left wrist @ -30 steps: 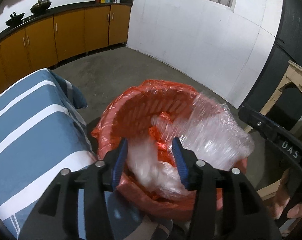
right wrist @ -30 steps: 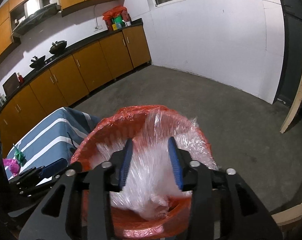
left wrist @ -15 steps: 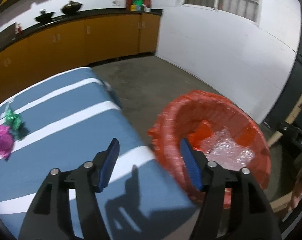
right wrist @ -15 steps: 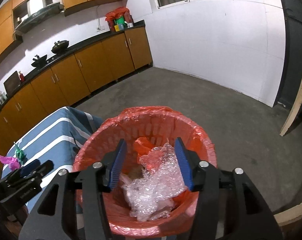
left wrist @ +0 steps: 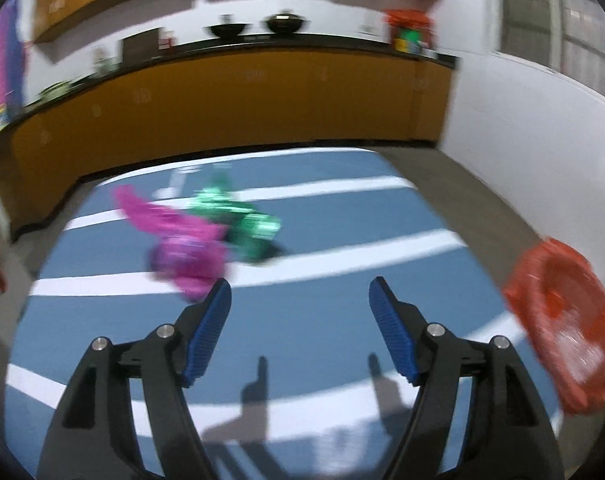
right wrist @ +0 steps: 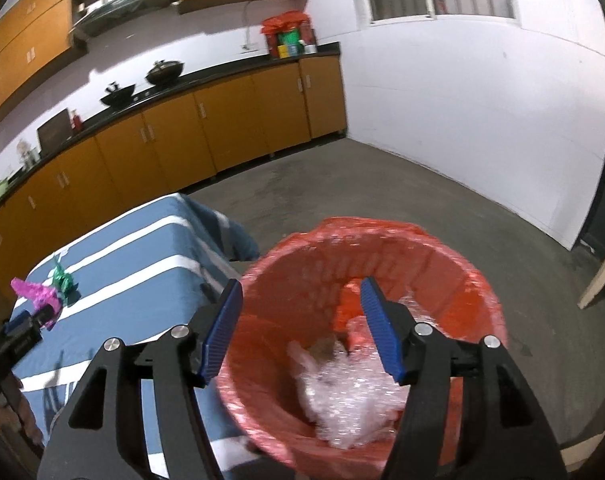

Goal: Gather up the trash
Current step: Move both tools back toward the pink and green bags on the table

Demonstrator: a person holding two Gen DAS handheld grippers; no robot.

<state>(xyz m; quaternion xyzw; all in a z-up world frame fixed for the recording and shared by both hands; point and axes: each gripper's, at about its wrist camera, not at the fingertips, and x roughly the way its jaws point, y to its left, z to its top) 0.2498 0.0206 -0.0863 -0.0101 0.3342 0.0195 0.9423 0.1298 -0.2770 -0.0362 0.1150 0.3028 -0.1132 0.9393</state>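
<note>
A red-lined trash bin (right wrist: 454,264) stands on the floor beside the table; clear bubble wrap (right wrist: 354,396) lies inside it. My right gripper (right wrist: 300,292) is open and empty above the bin. My left gripper (left wrist: 298,292) is open and empty over the blue striped tablecloth (left wrist: 322,320), with the bin (left wrist: 562,320) at its right. A magenta wrapper (left wrist: 182,240) and a green wrapper (left wrist: 242,224) lie on the cloth just beyond the left fingertips; both also show in the right wrist view, magenta wrapper (right wrist: 32,292) and green wrapper (right wrist: 62,280).
Orange cabinets (right wrist: 182,136) with a black counter run along the far wall. A white wall (right wrist: 462,120) closes the right side. Grey concrete floor (right wrist: 382,192) surrounds the bin. A wooden board (right wrist: 600,276) leans at the far right.
Both grippers let go of the bubble wrap, which now lies in the bin. The left gripper swung left from the bin to over the table, facing the wrappers. The right gripper stays above the bin.
</note>
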